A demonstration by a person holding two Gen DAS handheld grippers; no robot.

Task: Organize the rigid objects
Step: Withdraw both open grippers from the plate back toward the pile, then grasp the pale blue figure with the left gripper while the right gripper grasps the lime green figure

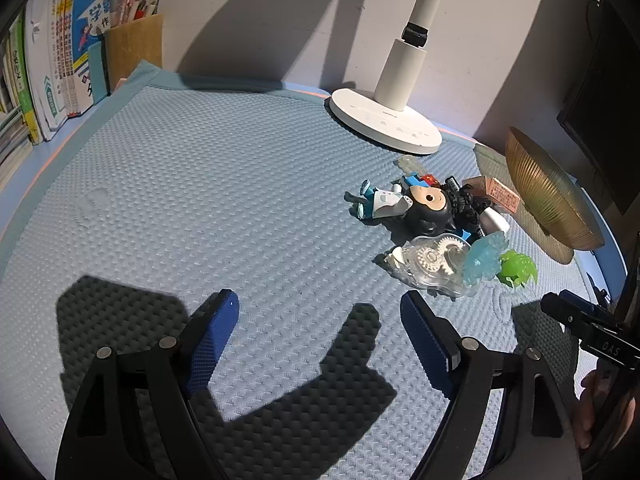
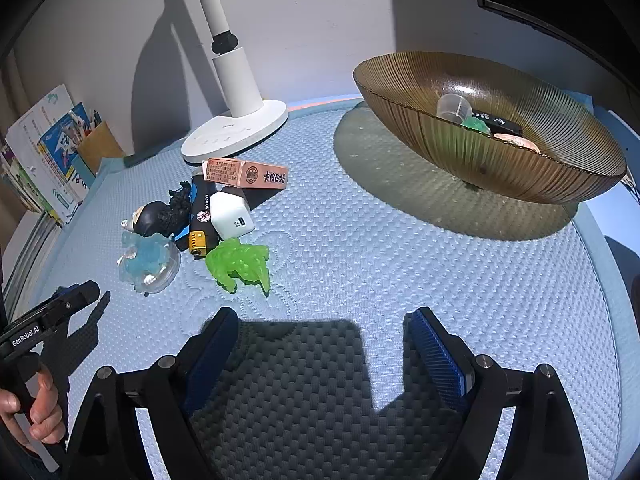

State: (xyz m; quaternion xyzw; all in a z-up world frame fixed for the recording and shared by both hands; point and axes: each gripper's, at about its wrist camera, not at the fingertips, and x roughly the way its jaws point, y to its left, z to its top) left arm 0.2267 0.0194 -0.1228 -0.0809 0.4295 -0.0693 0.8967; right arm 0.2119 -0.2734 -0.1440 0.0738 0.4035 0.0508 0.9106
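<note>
Spread wide and empty, the right tool point(image 2: 320, 344) faces a green toy point(image 2: 240, 262) heaped mid-left with other trinkets, bound for the amber bowl point(image 2: 520, 168) upper right; left tool point(image 1: 320, 320) equally spread.

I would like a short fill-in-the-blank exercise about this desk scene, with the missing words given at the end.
1. The ribbed bowl is coloured ____.
2. The toy lying nearest the right gripper is bright ____.
3. The lamp base standing behind the pile of objects is coloured ____.
4. The left gripper has its jaws ____, holding nothing.

Missing words: amber; green; white; open
</note>
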